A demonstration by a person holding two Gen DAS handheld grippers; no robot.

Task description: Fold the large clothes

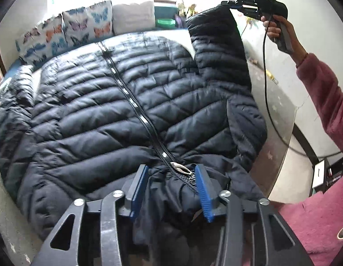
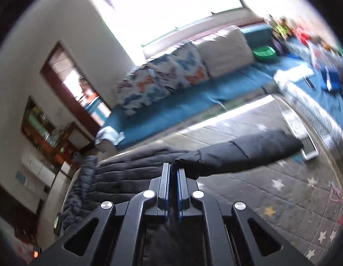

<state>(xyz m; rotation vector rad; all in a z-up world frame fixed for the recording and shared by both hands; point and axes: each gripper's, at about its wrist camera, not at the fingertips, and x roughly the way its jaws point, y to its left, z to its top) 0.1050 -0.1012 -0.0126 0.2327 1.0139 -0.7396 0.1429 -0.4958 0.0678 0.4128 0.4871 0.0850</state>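
I see the black puffy jacket point(image 1: 131, 102) lying flat on the table point(image 1: 275, 102), soft, light and slippery I think, so my right gripper point(image 2: 173, 173) is clamped on the sleeve cuff point(image 1: 220, 11) while my left gripper point(image 1: 171, 188) stands apart around the collar point(image 1: 171, 177).

Black quilted jacket point(image 1: 118, 102), butterfly-print pillows point(image 1: 67, 31), pink fleece sleeve point(image 1: 326, 102), grey star-patterned mat point(image 2: 282, 190).

Black quilted puffer jacket point(image 1: 131, 102) near hem hidden under left gripper frame; left sleeve cut by frame edge. Colourful clutter point(image 2: 304, 35) on blue mat too blurred to identify.
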